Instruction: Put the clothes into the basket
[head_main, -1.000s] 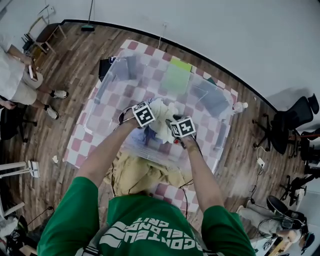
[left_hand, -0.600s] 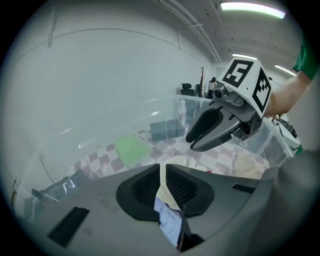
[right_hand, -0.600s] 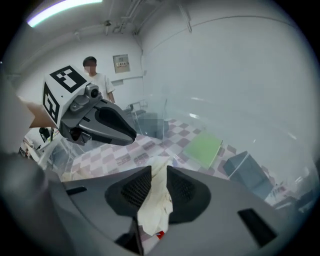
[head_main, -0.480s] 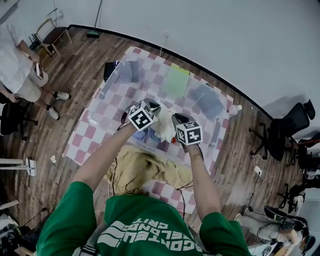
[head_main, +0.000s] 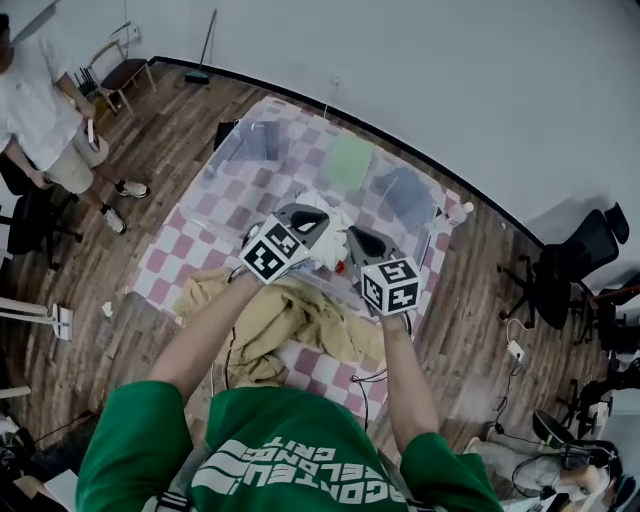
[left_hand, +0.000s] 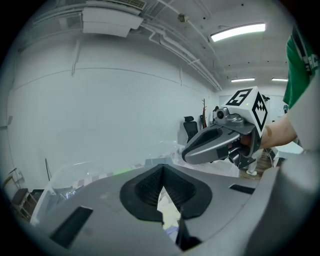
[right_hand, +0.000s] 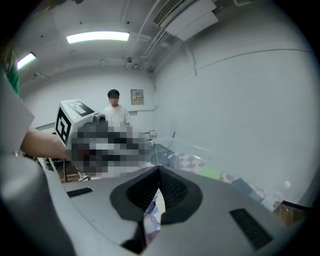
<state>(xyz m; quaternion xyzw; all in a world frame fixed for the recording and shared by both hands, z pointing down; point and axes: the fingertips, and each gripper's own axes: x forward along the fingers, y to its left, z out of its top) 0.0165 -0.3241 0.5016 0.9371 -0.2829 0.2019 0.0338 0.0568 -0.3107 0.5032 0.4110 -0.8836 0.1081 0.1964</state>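
Side by side in the head view, my left gripper (head_main: 308, 220) and right gripper (head_main: 358, 242) are raised above the near edge of the clear plastic basket (head_main: 232, 160). A white garment (head_main: 328, 235) is bunched between them. Both sets of jaws have just been closing and are now shut on it. A strip of white cloth (left_hand: 167, 212) shows between the left pads, and printed white cloth (right_hand: 152, 212) between the right pads. A tan garment (head_main: 290, 320) lies on the checkered mat (head_main: 195, 262) below my arms.
Green (head_main: 350, 160) and grey-blue (head_main: 405, 195) folded pieces lie in the basket. A person in a white shirt (head_main: 45, 110) stands at far left by a wooden chair (head_main: 120, 72). Office chairs (head_main: 590, 240) stand at right, and a bottle (head_main: 460, 212) by the mat's far corner.
Both grippers have risen together with the white garment, lifting it up from the basket. The tan garment now shows more fully beneath them.
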